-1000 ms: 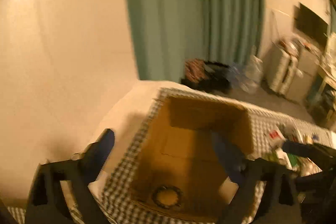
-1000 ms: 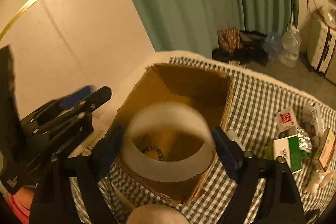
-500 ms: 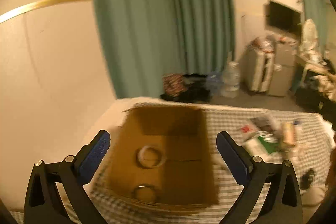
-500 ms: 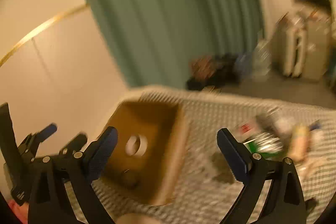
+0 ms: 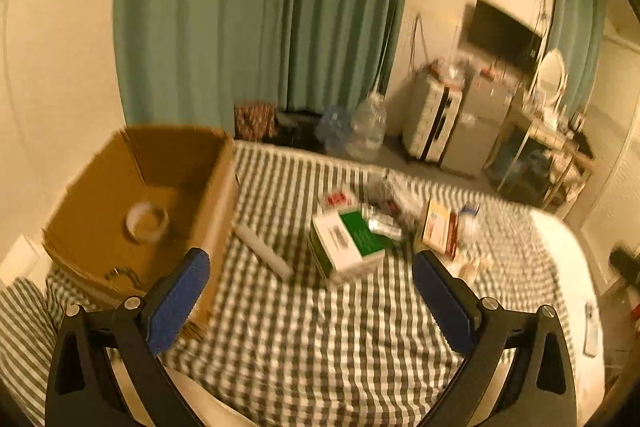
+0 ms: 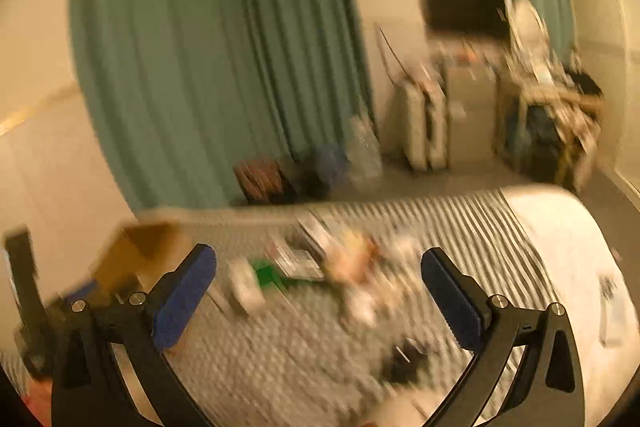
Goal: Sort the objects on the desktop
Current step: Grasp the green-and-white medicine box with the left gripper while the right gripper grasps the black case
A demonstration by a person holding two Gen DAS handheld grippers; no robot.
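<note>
Left gripper: blue-padded fingers stand fully apart, nothing between them. Right gripper: blue-padded fingers wide apart and widening a last bit, also empty. Judgement: both are carried spread because neither holds anything and each is being readied for a fresh pick.

Just ahead of the left fingers, between the two pads, lies a white-and-green rectangular carton on the grey-and-white checked cloth that covers the surface; whether bed or tabletop cannot be told. Slightly left of it rests a slim white stick-shaped object, lying flat and oblique. Right of the carton stands a cluster: an orange-and-cream small box, silvery blister-like packets, a small red-and-white packet. These remain unsorted, gathered loosely in one heap.

Beyond the left finger sits an open brown cardboard box, flaps up, serving as the collecting bin. Inside it lie a whitish tape roll and a dark ring-shaped item, apart from each other.

Right wrist view is heavily blurred; the same heap shows ahead between the fingers, and a small black object lies nearer, identity unclear.
</note>
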